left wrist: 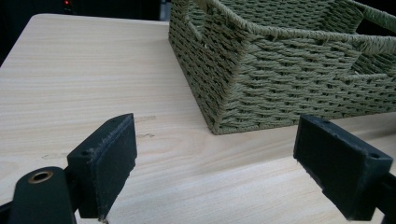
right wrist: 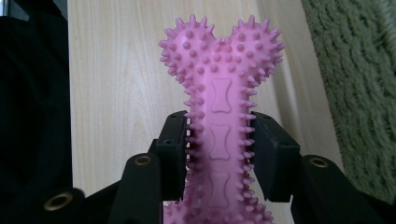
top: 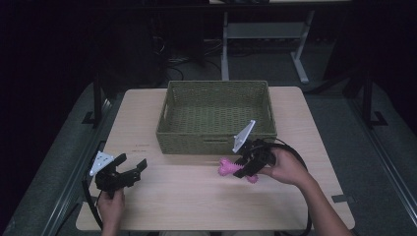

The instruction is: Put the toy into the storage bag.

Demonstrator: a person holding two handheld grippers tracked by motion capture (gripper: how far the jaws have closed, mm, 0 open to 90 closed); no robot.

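Note:
A pink spiky bone-shaped toy (top: 227,167) (right wrist: 218,107) is clamped by its shaft between the jaws of my right gripper (top: 244,166) (right wrist: 218,156), a little above the table and just in front of the green woven basket (top: 216,140). One knobbed end of the bone sticks out left past the jaws. My left gripper (top: 132,167) (left wrist: 212,170) rests at the table's front left, open, with nothing between its pads (left wrist: 109,158). It points toward the basket's near corner (left wrist: 219,123).
The basket (right wrist: 359,93) is empty inside and stands at the middle back of the light wooden table (top: 187,196). Dark floor, table legs and cables lie beyond the far edge. A black cable loops around the right forearm (top: 305,172).

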